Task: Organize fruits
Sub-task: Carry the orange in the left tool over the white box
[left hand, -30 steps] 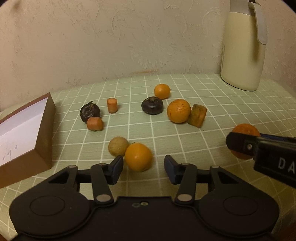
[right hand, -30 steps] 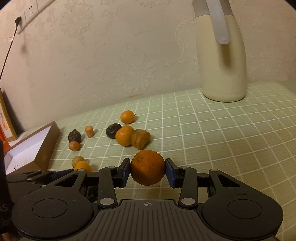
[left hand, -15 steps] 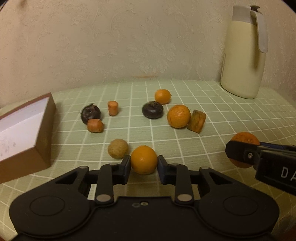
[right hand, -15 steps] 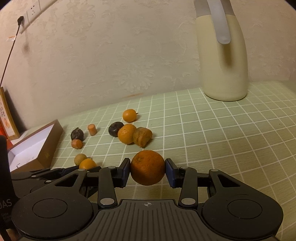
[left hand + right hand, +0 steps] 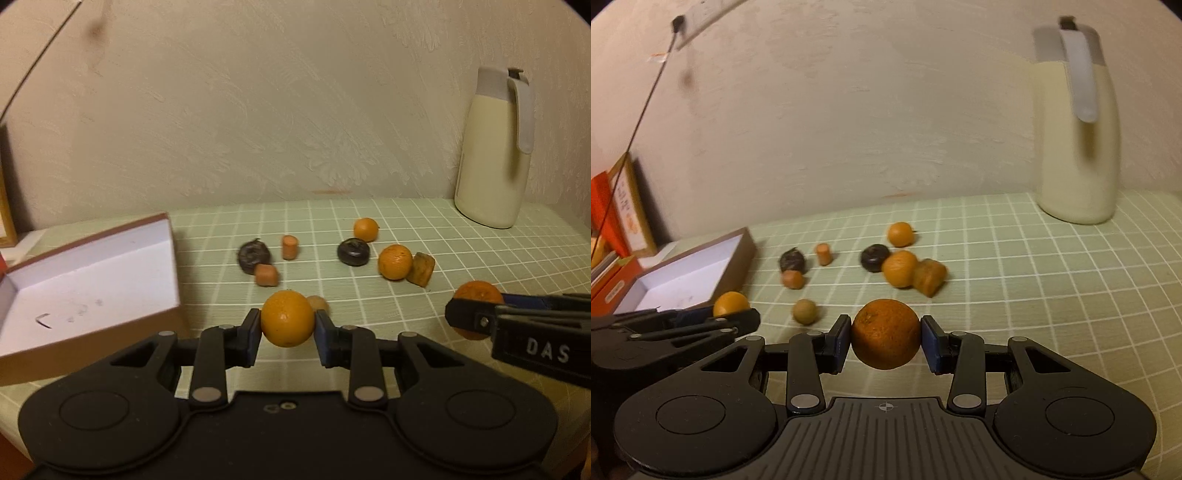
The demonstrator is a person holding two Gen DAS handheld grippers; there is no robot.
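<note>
Each gripper clamps one round orange fruit: left gripper [image 5: 287, 334] a smooth orange fruit [image 5: 287, 323], right gripper [image 5: 885, 342] a darker orange fruit [image 5: 885, 333]. Two more orange fruits [image 5: 395, 261], two dark ones [image 5: 353, 252] lie mid-counter [image 5: 480, 258].

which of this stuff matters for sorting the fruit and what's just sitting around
For the job:
- left tool and its orange
- right tool and its orange
- loose fruit on the table
- open box

Just lying about:
- cream jug
- orange books
- wall cable
</note>
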